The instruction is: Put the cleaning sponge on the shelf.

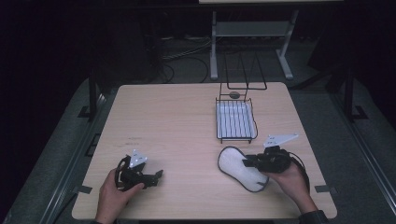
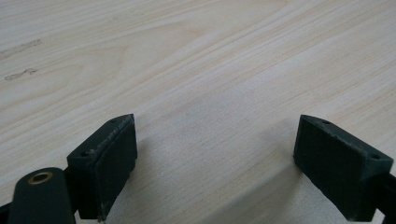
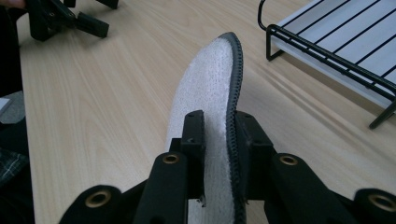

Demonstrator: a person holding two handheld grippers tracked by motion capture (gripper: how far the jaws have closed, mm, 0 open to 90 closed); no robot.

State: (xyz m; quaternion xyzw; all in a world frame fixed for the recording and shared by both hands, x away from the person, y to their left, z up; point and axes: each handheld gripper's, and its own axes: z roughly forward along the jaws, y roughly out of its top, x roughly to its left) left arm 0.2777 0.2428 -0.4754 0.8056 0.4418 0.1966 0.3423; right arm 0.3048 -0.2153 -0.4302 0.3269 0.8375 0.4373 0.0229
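Note:
A white insole (image 1: 235,167) with a dark stitched rim lies at the front right of the wooden table (image 1: 173,121). My right gripper (image 1: 247,163) comes at it from the right and is shut on its edge. In the right gripper view the two black pads (image 3: 194,133) press on either side of the insole (image 3: 210,74), which stands tilted on its edge and reaches away over the table. My left gripper (image 1: 158,176) rests at the front left, held in a hand. Its jaws stand wide open over bare wood, as the left gripper (image 2: 215,154) view shows.
A black wire rack (image 1: 236,138) with a white tray inside sits just behind the insole; the rack (image 3: 327,51) is at the upper right of the right gripper view. Behind it stands a tall wire frame (image 1: 245,86) with a small dark round object (image 1: 234,94) at its foot.

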